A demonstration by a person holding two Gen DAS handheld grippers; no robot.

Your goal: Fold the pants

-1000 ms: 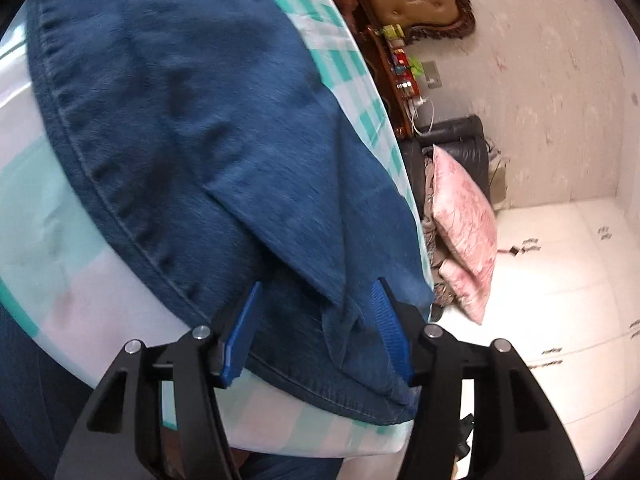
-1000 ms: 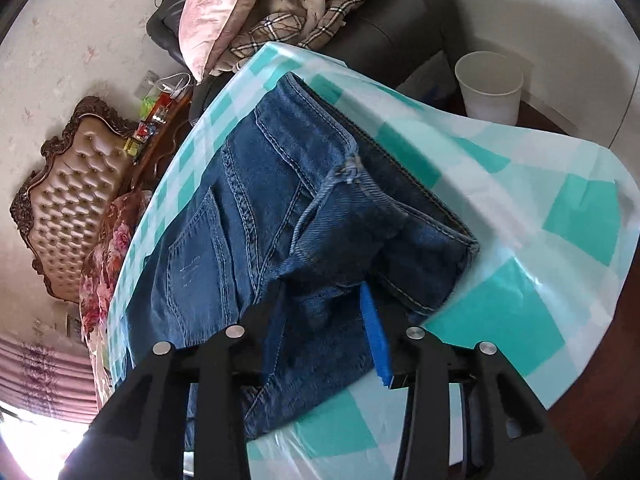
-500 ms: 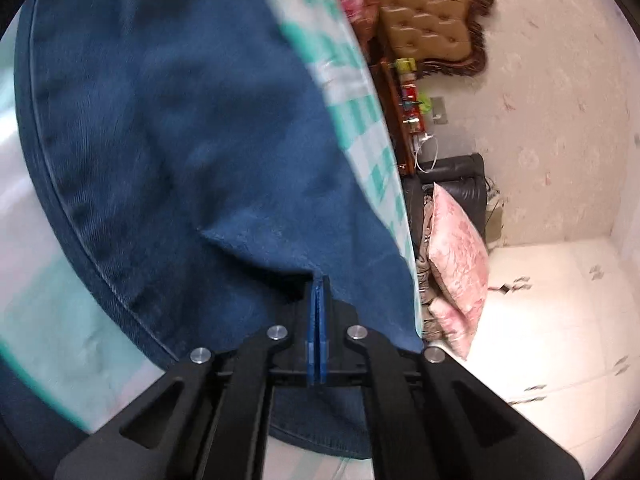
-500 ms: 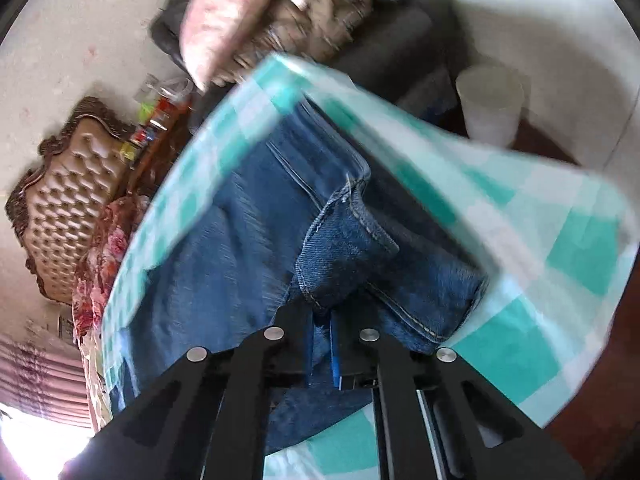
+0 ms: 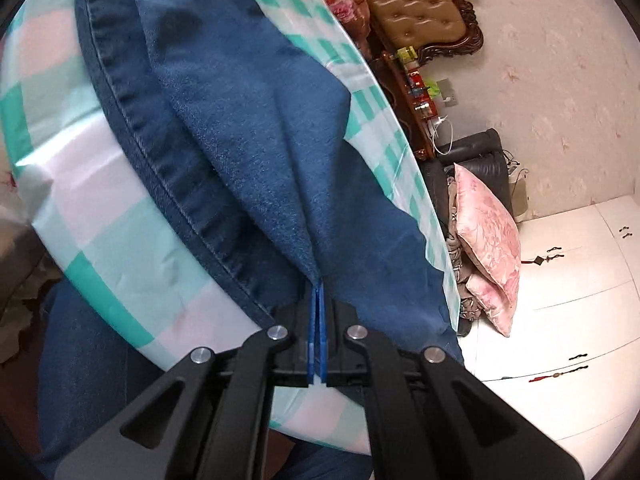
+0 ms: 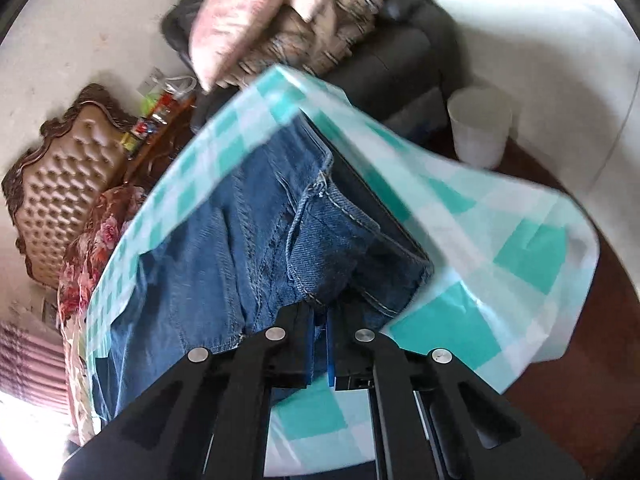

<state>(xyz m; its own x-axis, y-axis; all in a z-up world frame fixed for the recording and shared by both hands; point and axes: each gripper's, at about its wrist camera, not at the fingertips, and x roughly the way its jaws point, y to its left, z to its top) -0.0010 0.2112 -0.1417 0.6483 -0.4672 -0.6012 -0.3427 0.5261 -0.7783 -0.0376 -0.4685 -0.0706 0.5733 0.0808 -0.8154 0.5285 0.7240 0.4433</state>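
In the left wrist view, a table under a teal-and-white checked cloth (image 5: 120,248) fills the left side, and blue jeans (image 5: 248,128) lie across it, running from the far left toward the near right. A thick stitched seam runs along their left edge. The left gripper (image 5: 317,300) has its blue pads pressed together on a pinched ridge of denim at the near end of the jeans, and the fabric rises in a tented fold from the table to the pads. To the right, past the table edge, stand a tufted brown headboard (image 5: 412,4), a pink pillow (image 5: 488,240) leaning on a dark sofa, and white cabinets at the far right.

In the right wrist view, the headboard (image 6: 60,176) is at the left, then the cloth (image 6: 516,256), with the jeans (image 6: 216,248) on its middle. The right gripper (image 6: 319,328) is clamped on a bunched part of the jeans near their stitched seams, the pads closed with denim between them. A white bin (image 6: 480,128) stands on the floor at the far right.
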